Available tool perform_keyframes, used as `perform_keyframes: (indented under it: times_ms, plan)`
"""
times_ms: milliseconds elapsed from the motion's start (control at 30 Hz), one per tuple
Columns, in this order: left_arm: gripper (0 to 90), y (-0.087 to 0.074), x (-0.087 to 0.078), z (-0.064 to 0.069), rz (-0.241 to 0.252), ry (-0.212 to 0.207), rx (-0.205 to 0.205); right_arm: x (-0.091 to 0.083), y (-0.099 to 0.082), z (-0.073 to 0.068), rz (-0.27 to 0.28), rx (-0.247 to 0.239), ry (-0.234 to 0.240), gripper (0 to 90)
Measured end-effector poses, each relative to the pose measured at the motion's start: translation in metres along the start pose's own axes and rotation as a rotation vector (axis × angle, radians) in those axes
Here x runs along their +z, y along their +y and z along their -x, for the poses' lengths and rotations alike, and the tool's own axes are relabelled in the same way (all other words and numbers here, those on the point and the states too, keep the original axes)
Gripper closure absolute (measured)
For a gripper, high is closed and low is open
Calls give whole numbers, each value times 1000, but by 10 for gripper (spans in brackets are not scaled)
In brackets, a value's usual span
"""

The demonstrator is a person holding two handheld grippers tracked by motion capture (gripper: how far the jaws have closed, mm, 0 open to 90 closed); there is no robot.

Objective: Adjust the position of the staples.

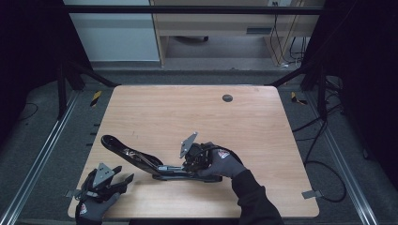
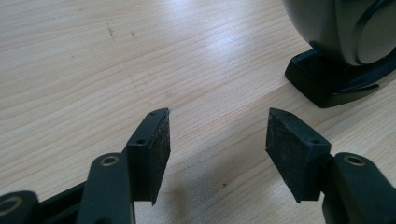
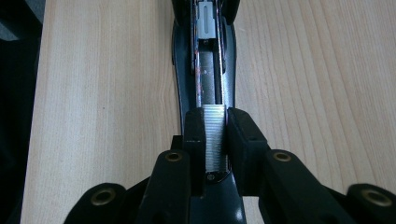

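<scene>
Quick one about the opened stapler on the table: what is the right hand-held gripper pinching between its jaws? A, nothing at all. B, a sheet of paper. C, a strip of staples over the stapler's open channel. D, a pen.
C: in the right gripper view the right hand-held gripper has its jaws closed on a ribbed silver strip of staples, right over the open channel of the stapler.

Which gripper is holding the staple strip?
The right gripper, clamped on the staple strip over the open stapler. The left gripper is open over bare table.
</scene>
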State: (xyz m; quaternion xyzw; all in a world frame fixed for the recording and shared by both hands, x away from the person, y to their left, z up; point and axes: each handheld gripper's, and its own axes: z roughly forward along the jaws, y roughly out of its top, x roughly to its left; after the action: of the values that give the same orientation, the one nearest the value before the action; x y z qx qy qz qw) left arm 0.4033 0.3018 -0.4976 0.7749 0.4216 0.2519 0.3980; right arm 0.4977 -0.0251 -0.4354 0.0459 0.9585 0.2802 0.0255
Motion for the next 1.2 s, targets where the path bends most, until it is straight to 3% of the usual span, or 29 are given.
perform_keyframes:
  times_ms: [767,967,1200]
  plan:
    - [397,0,0,0,1,0,0,-1,0,0,-6,2,-8,760]
    - [397,0,0,0,3,0,-1,-4,-1,0,4,12,-24,756]
    - [395,1,-2,0,10,-6,-2,-13,-2,1,34,59,-73,743]
